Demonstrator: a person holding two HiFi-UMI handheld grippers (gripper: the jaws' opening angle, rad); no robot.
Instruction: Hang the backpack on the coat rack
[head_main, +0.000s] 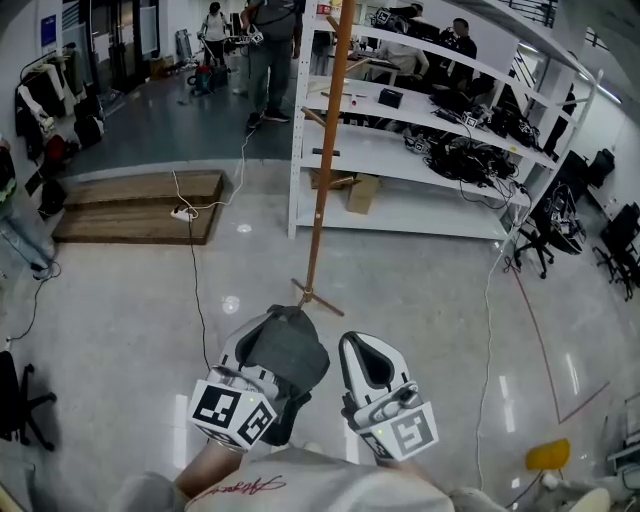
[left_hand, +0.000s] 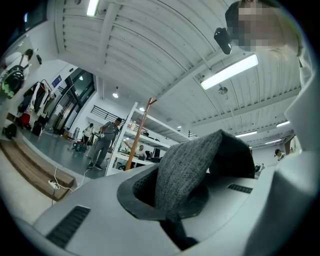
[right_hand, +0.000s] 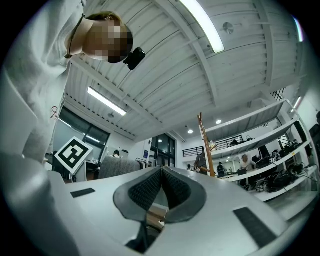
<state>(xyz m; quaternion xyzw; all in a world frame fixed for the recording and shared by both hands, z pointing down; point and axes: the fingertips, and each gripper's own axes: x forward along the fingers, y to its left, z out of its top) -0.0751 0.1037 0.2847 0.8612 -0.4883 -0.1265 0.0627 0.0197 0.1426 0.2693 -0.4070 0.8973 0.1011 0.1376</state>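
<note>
While within left tongs (left_hand: 171, 216), grey backpack (left_hand: 196, 162)

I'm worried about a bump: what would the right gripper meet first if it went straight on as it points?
Nothing close, it seems: the right gripper, fingers shut and empty, aims just left of the coat rack at open space beyond; depth is unclear.

White shelving unit (head_main: 420, 215) centre right, black gear and tangled cables on shelves. Cardboard box (head_main: 362, 192) at its base. Low wooden platform (head_main: 130, 190) left, white power strip (head_main: 182, 212) on it. Person (head_main: 270, 60) standing at rear. Black office chairs (head_main: 535, 245) right.
</note>
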